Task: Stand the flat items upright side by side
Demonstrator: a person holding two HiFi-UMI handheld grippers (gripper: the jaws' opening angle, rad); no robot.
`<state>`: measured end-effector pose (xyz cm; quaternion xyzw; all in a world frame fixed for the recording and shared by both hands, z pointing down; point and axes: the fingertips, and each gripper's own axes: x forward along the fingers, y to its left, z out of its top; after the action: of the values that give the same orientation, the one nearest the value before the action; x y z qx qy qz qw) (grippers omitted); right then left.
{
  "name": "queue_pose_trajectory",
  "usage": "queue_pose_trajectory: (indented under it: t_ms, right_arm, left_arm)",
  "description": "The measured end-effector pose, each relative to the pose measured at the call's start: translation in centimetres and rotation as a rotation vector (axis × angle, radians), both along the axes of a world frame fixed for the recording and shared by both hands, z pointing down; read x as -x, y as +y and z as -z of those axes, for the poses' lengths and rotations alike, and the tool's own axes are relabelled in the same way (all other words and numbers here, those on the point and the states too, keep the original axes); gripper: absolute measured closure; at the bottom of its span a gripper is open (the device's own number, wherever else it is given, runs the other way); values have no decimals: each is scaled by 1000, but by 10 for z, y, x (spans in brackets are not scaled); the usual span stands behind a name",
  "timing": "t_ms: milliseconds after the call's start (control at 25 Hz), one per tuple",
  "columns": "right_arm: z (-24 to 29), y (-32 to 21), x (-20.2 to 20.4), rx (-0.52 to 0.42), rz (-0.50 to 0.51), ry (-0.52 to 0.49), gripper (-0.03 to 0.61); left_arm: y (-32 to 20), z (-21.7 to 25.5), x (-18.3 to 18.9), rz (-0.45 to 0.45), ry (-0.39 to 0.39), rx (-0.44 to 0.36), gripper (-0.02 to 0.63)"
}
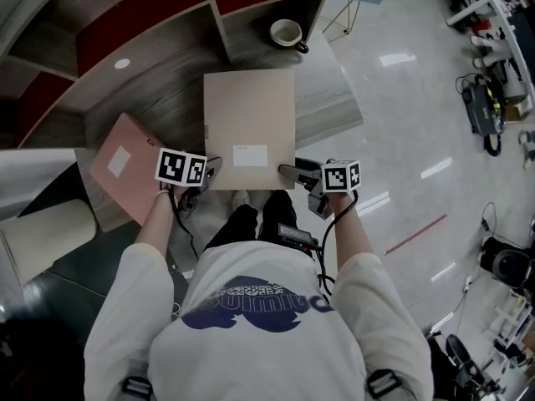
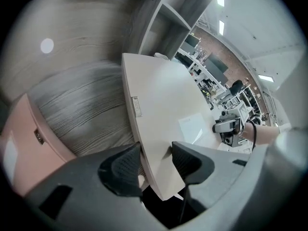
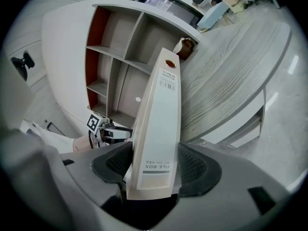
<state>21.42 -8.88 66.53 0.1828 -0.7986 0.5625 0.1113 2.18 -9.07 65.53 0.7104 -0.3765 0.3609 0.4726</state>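
1. the step in hand looks like the pick-up. the beige file box (image 1: 249, 119) lies face up on the grey table (image 1: 334, 98), and its near edge sticks out past the table edge towards the person.
2. the left gripper (image 2: 156, 154) has its jaws closed on the near left corner of the box, one pad under it and one on the top face.
3. the right gripper (image 3: 154, 161) has its jaws closed across the labelled spine at the near right corner, a pad on each side.
4. a pink file box (image 1: 125, 165) lies flat to the left, untouched and clear of the beige one, so neither item stands upright yet.
5. the next move probably calls for swinging the beige box up onto an edge with both grippers together. the pink one then needs a spot right beside it.
6. i cannot tell whether the box has left the table or is only gripped.
7. the near part of the pink box is hidden behind the left gripper and arm, and the spine print is too small to read beyond "file box".
8. a cup (image 1: 287, 33) sits by the shelf unit (image 1: 251, 7), well beyond the boxes.
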Motion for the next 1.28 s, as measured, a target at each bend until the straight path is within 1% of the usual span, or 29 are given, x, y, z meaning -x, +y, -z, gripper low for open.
queue_pose_trajectory:
  t_ms: [80, 200, 440, 640, 800, 1040, 1280]
  right_arm:
    - [8, -3, 1, -18, -10, -18, 285]
    - [22, -10, 2, -77, -13, -17, 285]
    - [51, -29, 7, -229, 2, 25, 285]
    - [61, -44, 18, -355, 29, 57, 286]
    - [65, -54, 22, -464, 62, 98, 285]
    - [77, -57, 30, -619, 98, 170, 287]
    - [81, -55, 34, -726, 133, 254, 290]
  left_arm:
    - [-4, 7, 0, -1, 9, -22, 402]
    - [-12, 19, 2, -9, 9, -67, 403]
    - [-32, 40, 7, -20, 8, -158, 403]
    - [-46, 41, 16, -17, 16, -212, 407]
    - [-57, 43, 21, -18, -12, -270, 408]
    - [-64, 45, 28, -21, -39, -315, 410]
    - [-71, 42, 32, -27, -73, -331, 410]
